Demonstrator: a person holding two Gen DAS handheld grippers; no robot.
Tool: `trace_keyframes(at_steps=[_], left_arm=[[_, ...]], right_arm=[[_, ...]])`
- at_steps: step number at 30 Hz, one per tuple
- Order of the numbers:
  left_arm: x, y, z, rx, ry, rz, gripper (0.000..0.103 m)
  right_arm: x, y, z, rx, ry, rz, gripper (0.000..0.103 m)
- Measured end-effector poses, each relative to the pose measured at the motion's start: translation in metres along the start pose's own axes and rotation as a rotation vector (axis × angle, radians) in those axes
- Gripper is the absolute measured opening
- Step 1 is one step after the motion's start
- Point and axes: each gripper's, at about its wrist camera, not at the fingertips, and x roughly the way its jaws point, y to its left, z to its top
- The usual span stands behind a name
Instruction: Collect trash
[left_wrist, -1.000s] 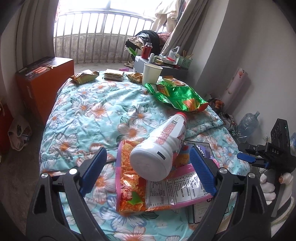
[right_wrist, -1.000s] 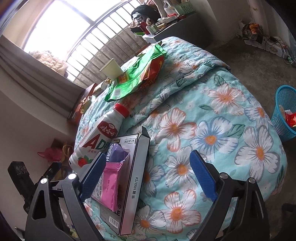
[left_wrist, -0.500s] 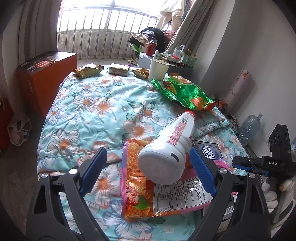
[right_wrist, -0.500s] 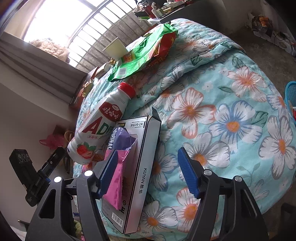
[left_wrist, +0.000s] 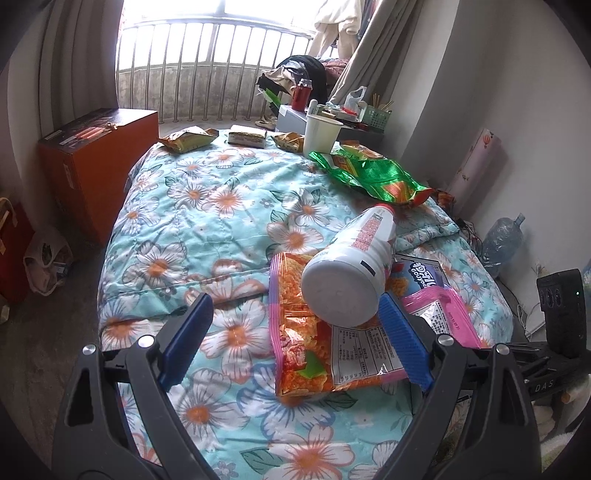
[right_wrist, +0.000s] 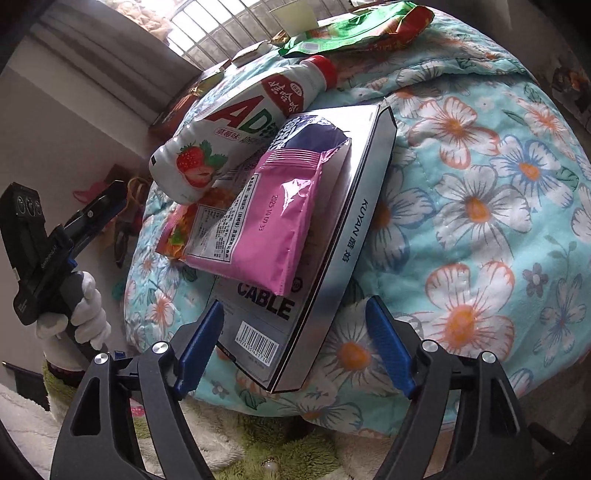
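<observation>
Right wrist view: cable box nearer, between reopening right gripper jaws.

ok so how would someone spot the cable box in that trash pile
Start at the near corner of the floral quilt. A white strawberry-label plastic bottle lies there beside a pink foil pouch. Under the pouch is the flat silver cardboard box, the only rigid piece, with a barcode.

Black claws with blue pads, silver screws; apparently white-gloved hand.
</observation>
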Motion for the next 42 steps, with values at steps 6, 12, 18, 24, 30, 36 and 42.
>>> trace_keyframes(at_steps=[6, 12, 18, 24, 30, 36, 42], left_arm=[[-0.025, -0.021, -0.018, 0.059, 0.019, -0.199, 0.086], [-0.009, -0.067, -0.042, 0.122, 0.146, -0.379, 0.086], [0.043, -0.103, -0.060, 0.092, 0.313, -0.393, 0.086], [0.063, -0.142, -0.060, 0.143, 0.337, -0.441, 0.086], [0.085, -0.183, -0.052, 0.177, 0.357, -0.435, 0.087], [0.115, -0.181, -0.035, -0.070, 0.417, -0.340, 0.087], [0.120, -0.207, -0.035, -0.023, 0.373, -0.269, 0.087]], right_arm=[[-0.009, -0.006, -0.003, 0.000, -0.023, 0.014, 0.078], [-0.043, -0.052, -0.009, 0.149, -0.113, 0.039, 0.078], [-0.062, -0.079, -0.024, 0.257, -0.180, 0.065, 0.078], [-0.072, -0.103, -0.041, 0.323, -0.222, 0.074, 0.078], [-0.091, -0.129, -0.052, 0.388, -0.287, 0.070, 0.078], [-0.100, -0.149, -0.066, 0.439, -0.324, 0.074, 0.078], [-0.109, -0.164, -0.066, 0.452, -0.350, 0.110, 0.078]])
